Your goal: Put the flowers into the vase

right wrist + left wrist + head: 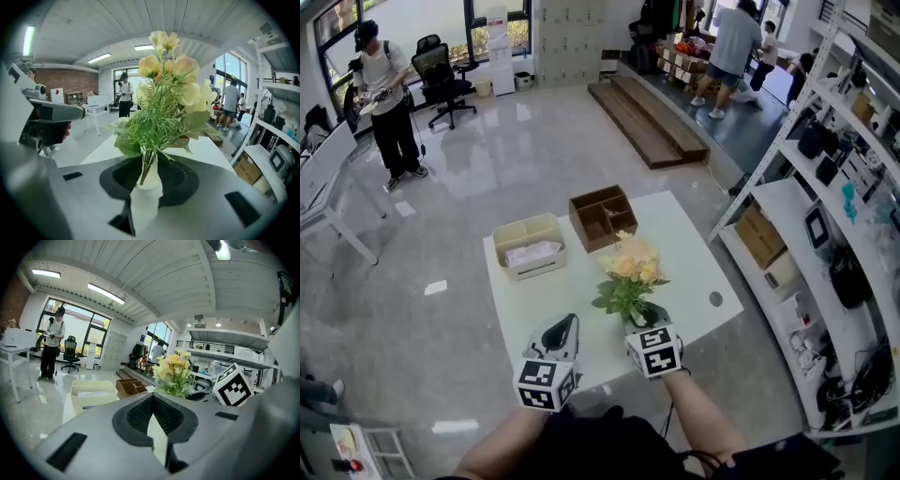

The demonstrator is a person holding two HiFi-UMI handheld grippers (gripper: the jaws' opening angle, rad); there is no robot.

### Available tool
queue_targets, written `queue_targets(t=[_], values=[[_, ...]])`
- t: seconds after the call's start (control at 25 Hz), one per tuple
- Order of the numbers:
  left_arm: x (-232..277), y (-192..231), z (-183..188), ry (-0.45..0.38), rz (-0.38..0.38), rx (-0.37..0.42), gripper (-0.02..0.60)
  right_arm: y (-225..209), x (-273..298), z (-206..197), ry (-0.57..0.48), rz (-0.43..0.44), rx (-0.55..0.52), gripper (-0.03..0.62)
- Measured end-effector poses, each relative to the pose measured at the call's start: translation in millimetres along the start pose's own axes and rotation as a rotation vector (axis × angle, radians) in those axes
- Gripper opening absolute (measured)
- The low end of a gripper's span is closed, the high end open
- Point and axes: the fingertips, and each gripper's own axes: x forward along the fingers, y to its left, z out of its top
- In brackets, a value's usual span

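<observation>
A bunch of yellow flowers [630,265] with green leaves stands upright near the front of the white table [694,248]. In the right gripper view the flowers [168,70] send their stems down into a white vase [150,179]. My right gripper [149,164] is open, its black pads on either side of the vase neck and stems. In the head view the leaves and my right gripper [645,321] hide the vase. My left gripper [562,328] hovers just left of the flowers, shut and empty. The left gripper view has the flowers [174,369] ahead to the right of the left gripper [153,399].
A cream bin [530,246] and a brown divided box [602,217] sit at the table's far side. White shelving [825,234] with boxes and devices runs along the right. A person [389,103] stands far left, and others stand at the back.
</observation>
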Motion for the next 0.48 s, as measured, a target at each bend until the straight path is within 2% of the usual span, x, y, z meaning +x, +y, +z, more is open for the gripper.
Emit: queue_targets(t=[0.48], values=[[6,-9,-1,0.004,-0.028,0.005,0.003,2,-16,-6,0.042,0.017,-0.038,0.134]])
